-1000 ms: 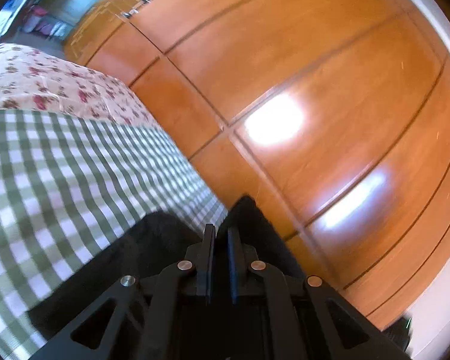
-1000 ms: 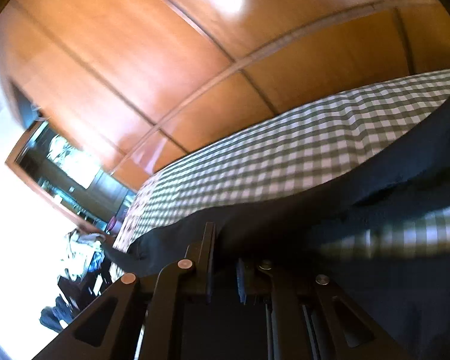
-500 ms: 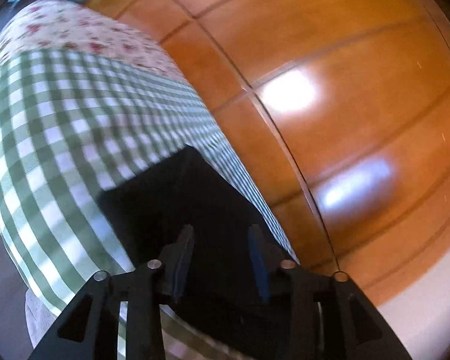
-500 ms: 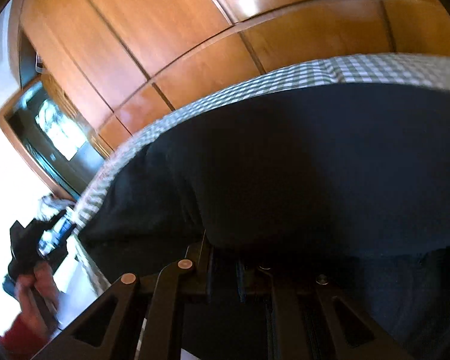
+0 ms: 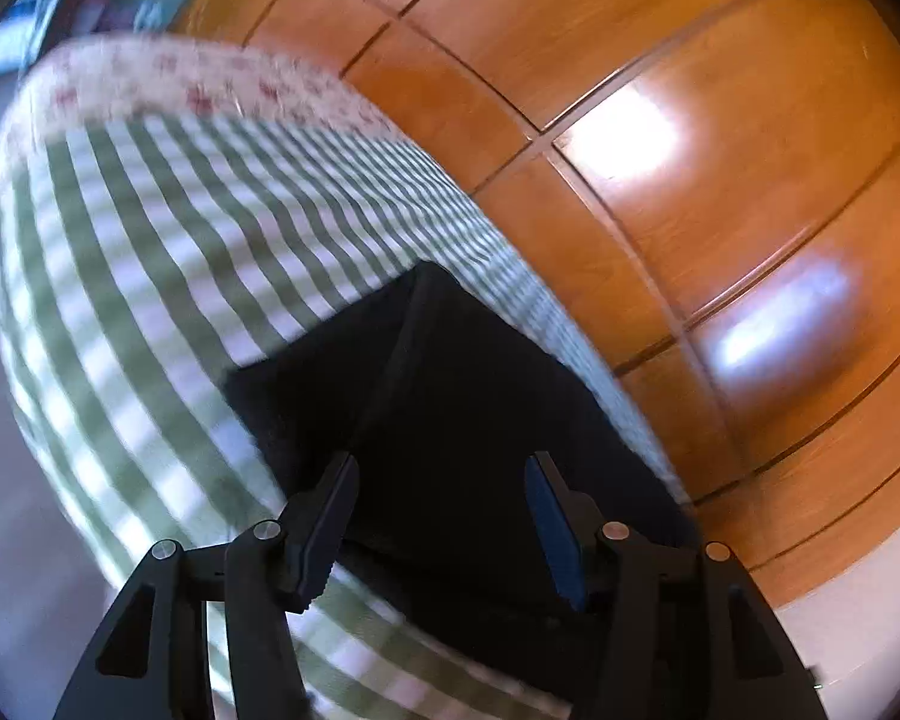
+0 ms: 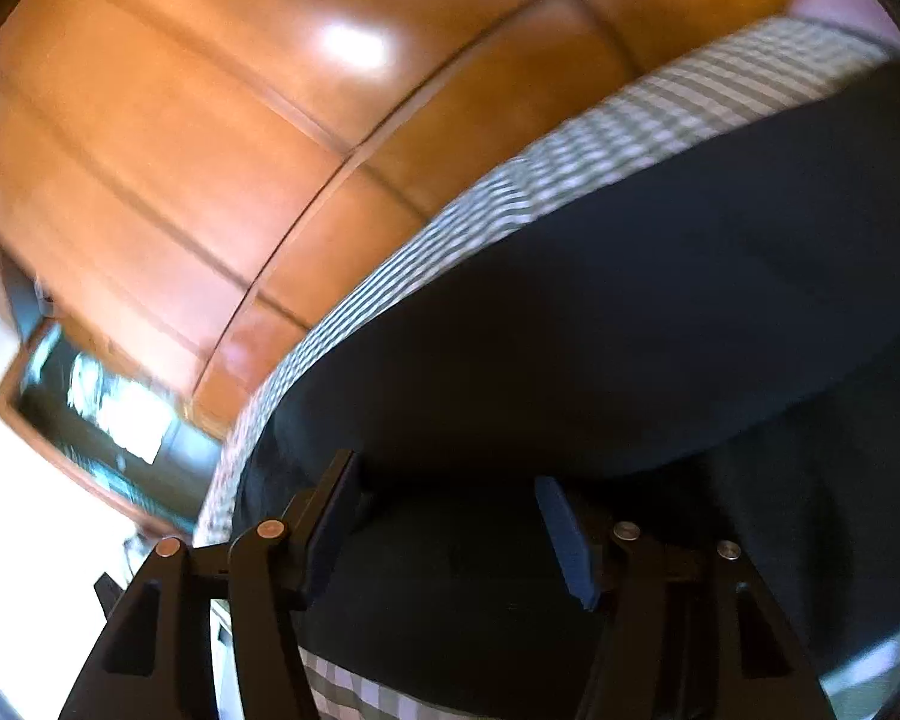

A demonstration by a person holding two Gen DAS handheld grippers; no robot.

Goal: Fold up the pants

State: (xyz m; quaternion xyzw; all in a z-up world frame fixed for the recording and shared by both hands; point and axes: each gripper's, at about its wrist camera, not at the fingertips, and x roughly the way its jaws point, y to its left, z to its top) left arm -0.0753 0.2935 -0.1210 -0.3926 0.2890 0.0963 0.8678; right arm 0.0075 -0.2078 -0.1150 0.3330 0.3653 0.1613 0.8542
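- My left gripper [image 5: 441,468]: jaws spread wide, just been opening, nothing pinched. Dark cloth lies under the gap, pads clear of it.
- My right gripper [image 6: 447,480]: jaws also apart, just been opening, no cloth clamped between the pads.
- Black pants [image 5: 450,396] lie on the green-and-white checked sheet [image 5: 150,252], toward its right edge in the left cam, a raised crease running from the far corner back toward my left finger.
- Right cam: pants [image 6: 630,312] fill most of the near and right part of the view, upper layer laid over a lower one, rounded fold edge facing the gripper. Checked sheet [image 6: 510,180] shows as a strip beyond them, plus a bit near, below the left finger.
- Floral cover [image 5: 180,84] at the far end of the bed, past the checks; blurred.
- Glossy wooden wardrobe panels [image 5: 690,120] right beside the bed's far/right edge, w/ bright glare spots.
- Right cam, far left: a framed dark opening [image 6: 90,414], too blurred to read.
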